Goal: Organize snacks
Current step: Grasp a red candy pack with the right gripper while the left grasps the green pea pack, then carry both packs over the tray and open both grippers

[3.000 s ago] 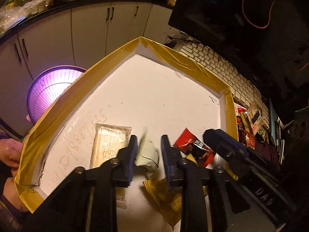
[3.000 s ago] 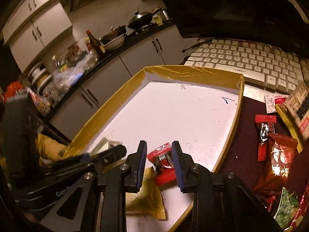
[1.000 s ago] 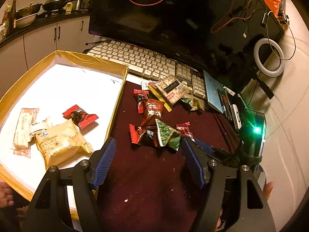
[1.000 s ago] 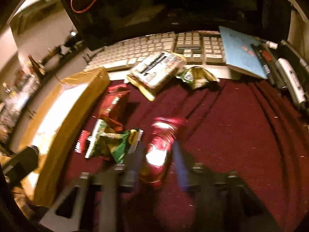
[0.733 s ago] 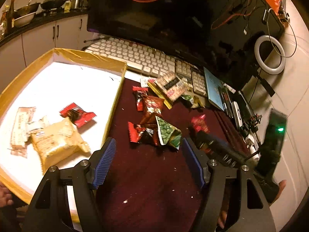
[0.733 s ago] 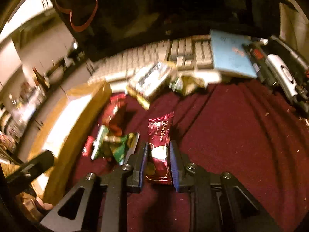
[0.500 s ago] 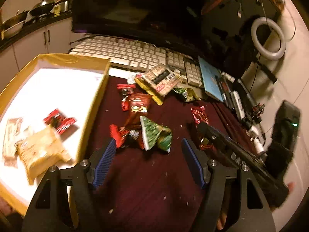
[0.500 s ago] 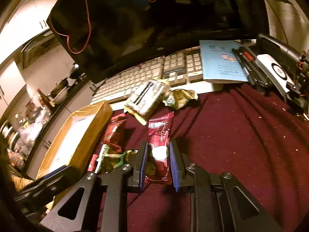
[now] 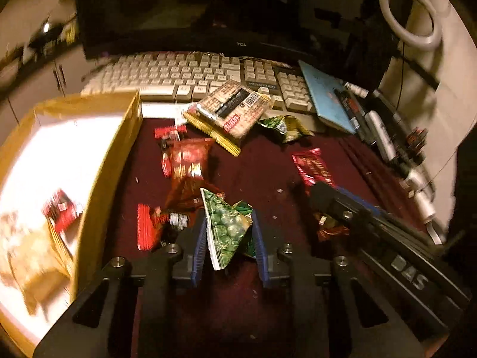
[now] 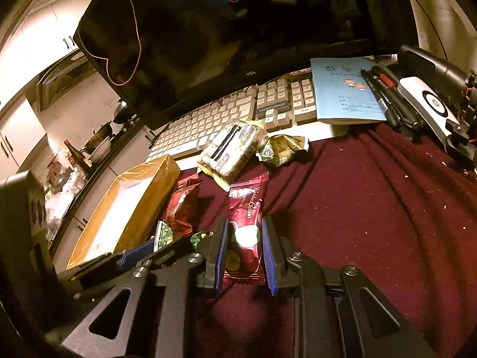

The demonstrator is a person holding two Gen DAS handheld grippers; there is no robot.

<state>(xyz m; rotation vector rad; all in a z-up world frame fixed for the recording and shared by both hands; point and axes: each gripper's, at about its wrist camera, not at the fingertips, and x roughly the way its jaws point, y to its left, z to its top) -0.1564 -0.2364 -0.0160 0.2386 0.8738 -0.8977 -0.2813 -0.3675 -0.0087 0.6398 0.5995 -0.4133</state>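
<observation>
Two hand-held grippers over a dark red cloth-covered desk (image 10: 372, 197), each clamped on one snack. Left gripper (image 9: 229, 238): blue-padded fingers (image 9: 199, 246) closed against the sides of a green crinkled foil packet printed with peas (image 9: 226, 226), held upright among a loose heap of red wrappers (image 9: 186, 164). Right gripper (image 10: 244, 244): fingers pressed together on the lower half of a long maroon foil snack bar (image 10: 246, 217), upper end projecting forward beyond the tips. Destination, by judgement: shallow white-floored cardboard box with yellow-taped walls (image 9: 104, 161), just left of the heap, already containing a small red-wrapped sweet (image 9: 61, 208) and a pale yellow packet, blurred. Still loose on the cloth: a flat beige-and-black printed cracker pack (image 9: 232, 110) resting partly against a beige keyboard (image 9: 179, 74), and a crumpled green-gold wrapper (image 9: 283, 123).

Risks, as judgement only:
- Slippage of smooth foil from narrow side contact, especially the bar, gripped low with a long free end.
- Snagging or dragging of neighbouring red wrappers on lifting the green packet, lying close to the left fingers.
- Collision between the two grippers, close together over the heap.
- Catching a packet on the box wall if carried too low.
</observation>
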